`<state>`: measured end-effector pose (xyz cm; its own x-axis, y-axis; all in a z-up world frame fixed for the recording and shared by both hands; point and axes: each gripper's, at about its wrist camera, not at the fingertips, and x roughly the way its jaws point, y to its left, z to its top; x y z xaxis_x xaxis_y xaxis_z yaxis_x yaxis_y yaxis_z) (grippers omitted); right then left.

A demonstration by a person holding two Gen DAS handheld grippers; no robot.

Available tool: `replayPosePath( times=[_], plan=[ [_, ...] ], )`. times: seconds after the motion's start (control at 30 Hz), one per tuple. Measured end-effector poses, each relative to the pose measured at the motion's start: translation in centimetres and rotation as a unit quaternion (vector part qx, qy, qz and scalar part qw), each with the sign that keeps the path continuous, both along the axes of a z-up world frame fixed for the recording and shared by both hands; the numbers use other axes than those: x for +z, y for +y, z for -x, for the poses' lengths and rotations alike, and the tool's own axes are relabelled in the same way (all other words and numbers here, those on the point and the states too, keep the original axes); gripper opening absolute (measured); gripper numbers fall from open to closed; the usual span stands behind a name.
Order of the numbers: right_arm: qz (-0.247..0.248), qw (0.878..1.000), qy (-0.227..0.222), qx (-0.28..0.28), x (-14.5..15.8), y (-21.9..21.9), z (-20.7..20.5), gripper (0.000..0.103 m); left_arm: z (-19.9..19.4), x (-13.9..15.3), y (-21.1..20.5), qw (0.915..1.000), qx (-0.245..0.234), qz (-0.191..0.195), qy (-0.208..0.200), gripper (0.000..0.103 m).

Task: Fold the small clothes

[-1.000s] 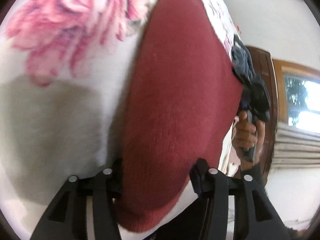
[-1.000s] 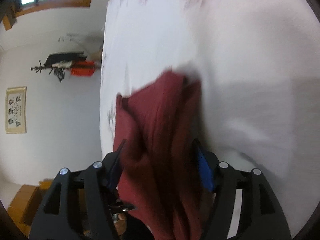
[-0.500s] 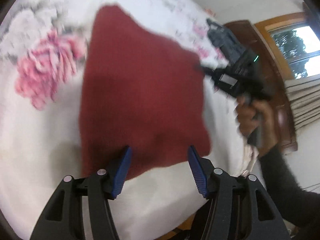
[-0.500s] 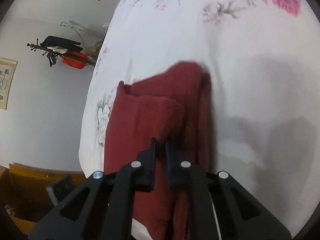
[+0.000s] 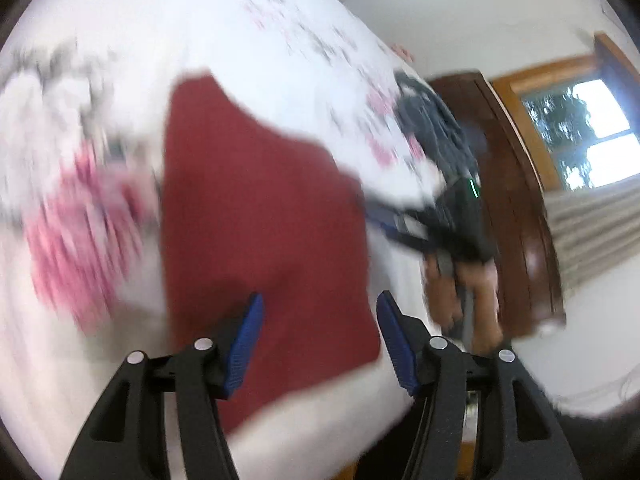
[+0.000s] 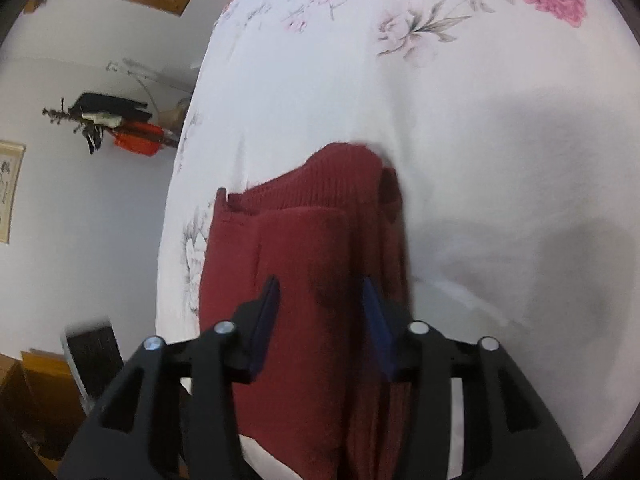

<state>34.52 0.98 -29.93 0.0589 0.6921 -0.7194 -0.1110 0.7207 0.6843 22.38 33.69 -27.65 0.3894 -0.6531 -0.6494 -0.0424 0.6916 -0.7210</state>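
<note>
The left gripper is nearest in its own view, its blue-padded fingers spread wide with nothing between them, held above the near edge of the red knit garment; the right gripper likewise has its jaws parted and empty, poised over the same garment, which from this side shows a folded layer lying on top and a ribbed edge at its far end; the garment lies flat on a white bedsheet with pink flowers, close to the bed's near side; in the left wrist view, which is blurred, the other gripper appears just beside the garment's right edge, gripped by a hand; beyond it a dark grey cloth sits on the sheet; farther off stand a dark wooden door and a window; in the right wrist view a coat rack hangs against the far wall
</note>
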Motion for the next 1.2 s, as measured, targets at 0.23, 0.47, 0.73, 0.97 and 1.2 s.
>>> replayPosePath(
  times=[0.23, 0.47, 0.73, 0.97, 1.2],
  plan=[
    [0.072, 0.997, -0.001, -0.006, -0.8, 0.2, -1.4, 0.007, -8.0, -5.6, 0.1, 0.9979, -0.016, -0.035, 0.052, 0.059],
    [0.105, 0.991, -0.085, 0.019, 5.0, 0.3, 2.2, 0.018, -5.7, -1.2, 0.0, 0.9987, -0.019, -0.046, 0.002, 0.059],
    [0.178, 0.976, -0.069, 0.105, 1.8, 2.9, 7.2, 0.0, -3.4, -4.9, -1.5, 0.9966, -0.027, -0.067, 0.039, 0.059],
    [0.145, 0.981, -0.09, 0.092, 6.7, 1.1, 10.7, 0.0, 1.4, -0.5, -2.5, 0.9971, -0.049, -0.058, -0.007, 0.058],
    [0.207, 0.973, -0.051, 0.088, 2.1, 0.5, 12.5, 0.0, 2.4, -4.4, -2.8, 0.9957, -0.034, -0.077, 0.039, 0.057]
  ],
)
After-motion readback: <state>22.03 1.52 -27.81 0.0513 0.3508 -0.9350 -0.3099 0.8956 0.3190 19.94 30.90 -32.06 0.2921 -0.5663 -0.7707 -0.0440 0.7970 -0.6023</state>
